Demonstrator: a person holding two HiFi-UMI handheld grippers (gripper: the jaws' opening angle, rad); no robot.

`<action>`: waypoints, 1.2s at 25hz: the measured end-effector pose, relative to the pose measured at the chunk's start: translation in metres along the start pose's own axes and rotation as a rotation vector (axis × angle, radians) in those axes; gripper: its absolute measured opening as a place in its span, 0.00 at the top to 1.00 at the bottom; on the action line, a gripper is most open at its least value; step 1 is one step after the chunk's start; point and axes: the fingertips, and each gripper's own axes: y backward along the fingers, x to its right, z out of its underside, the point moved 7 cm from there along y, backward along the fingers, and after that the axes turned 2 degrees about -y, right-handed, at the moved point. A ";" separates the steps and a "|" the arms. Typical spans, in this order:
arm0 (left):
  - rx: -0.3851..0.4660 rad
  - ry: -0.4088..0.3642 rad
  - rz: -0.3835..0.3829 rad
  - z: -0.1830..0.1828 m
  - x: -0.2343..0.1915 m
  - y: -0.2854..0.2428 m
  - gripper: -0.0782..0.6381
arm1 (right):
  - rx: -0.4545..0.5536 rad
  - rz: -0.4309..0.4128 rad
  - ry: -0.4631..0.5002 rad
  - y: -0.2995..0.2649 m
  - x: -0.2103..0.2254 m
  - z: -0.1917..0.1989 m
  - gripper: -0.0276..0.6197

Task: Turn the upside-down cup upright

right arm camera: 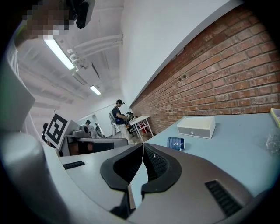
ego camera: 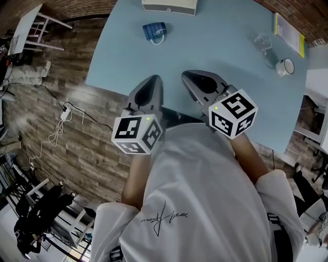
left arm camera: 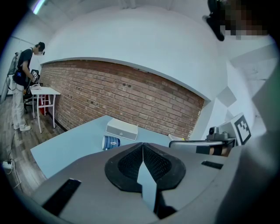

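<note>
The left gripper (ego camera: pixel 152 81) and the right gripper (ego camera: pixel 192 77) are held side by side close to the person's body, over the near edge of the light blue worktop (ego camera: pixel 215 51), with their tips pointing across it; in the left gripper view the fingers (left arm camera: pixel 131 162) are pressed together at the tips with nothing between them; in the right gripper view the fingers (right arm camera: pixel 155 164) likewise meet at the tips and grip nothing; the blue cup (ego camera: pixel 155 31) sits well apart from both grippers, towards the far side of the worktop, near a white box (ego camera: pixel 169 6) at the far edge; from the gripper views it appears to lie on its side; further right stand a clear glass (ego camera: pixel 263 43) and a white mug (ego camera: pixel 285 66), with a yellow-edged book (ego camera: pixel 288 31) beyond them; whether the glass is upright cannot be told.
</note>
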 end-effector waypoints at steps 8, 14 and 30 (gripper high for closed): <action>-0.010 0.017 -0.007 -0.010 -0.021 -0.022 0.88 | 0.008 0.020 0.010 -0.025 0.013 -0.012 0.92; -0.034 0.022 -0.012 -0.019 -0.043 -0.037 0.88 | -0.016 0.027 0.004 -0.050 0.023 -0.020 0.92; -0.145 0.046 0.027 -0.020 -0.089 -0.085 0.88 | -0.066 0.067 -0.091 -0.097 0.062 -0.025 0.92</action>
